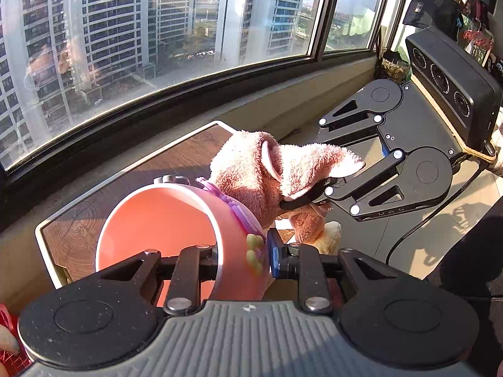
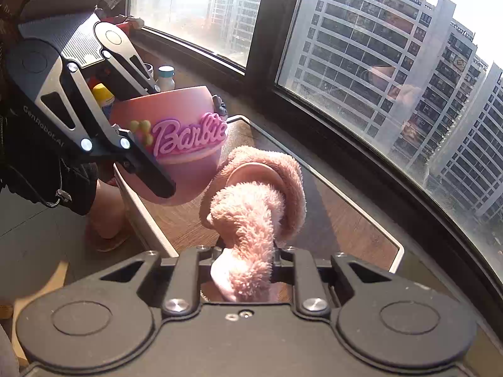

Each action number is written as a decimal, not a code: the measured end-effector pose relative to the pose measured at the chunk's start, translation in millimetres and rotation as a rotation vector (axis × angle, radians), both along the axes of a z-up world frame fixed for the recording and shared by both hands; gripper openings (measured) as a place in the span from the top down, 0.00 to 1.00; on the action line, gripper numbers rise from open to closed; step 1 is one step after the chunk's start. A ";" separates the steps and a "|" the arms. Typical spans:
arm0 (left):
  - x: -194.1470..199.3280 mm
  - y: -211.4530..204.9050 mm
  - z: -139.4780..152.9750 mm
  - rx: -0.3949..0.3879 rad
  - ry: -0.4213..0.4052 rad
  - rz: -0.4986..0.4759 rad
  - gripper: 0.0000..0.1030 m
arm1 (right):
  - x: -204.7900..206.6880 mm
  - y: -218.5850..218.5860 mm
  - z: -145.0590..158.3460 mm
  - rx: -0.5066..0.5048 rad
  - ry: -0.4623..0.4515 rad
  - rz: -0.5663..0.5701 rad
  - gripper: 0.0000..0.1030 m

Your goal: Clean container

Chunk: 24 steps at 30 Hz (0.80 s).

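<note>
A pink container [image 1: 163,220] with raised "Barbie" lettering [image 2: 188,132] is held tilted above the table. My left gripper [image 1: 242,260] is shut on its wall, one finger inside and the blue-padded finger outside; in the right wrist view the left gripper [image 2: 147,132] comes in from the left. A fluffy pink cloth [image 1: 251,169] hangs bunched right beside the container's outside, at the lettering. My right gripper [image 2: 248,270] is shut on the cloth [image 2: 257,194]; the left wrist view has the right gripper [image 1: 301,198] reaching in from the right.
Below lies a wood-grain table [image 1: 141,169] with a white rim [image 2: 399,251], set against a curved window sill. Bottles [image 2: 165,77] stand behind the container. A person's bare leg [image 2: 107,213] is at the table's left. A red basket [image 1: 9,339] shows at the lower left.
</note>
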<state>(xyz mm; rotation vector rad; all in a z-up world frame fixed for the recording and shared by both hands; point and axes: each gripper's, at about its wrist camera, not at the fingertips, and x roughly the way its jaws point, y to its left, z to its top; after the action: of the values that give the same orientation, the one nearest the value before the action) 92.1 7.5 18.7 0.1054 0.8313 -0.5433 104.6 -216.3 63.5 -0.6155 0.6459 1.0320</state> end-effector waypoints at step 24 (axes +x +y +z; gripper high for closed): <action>-2.0 -2.7 -4.2 0.047 -0.009 -0.022 0.77 | -5.7 4.2 9.6 -0.006 0.006 0.041 0.81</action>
<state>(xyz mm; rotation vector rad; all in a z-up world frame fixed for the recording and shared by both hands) 90.1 4.8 14.6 0.1596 0.8356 -0.5434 98.9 -212.1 73.1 -0.6335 0.6442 1.0707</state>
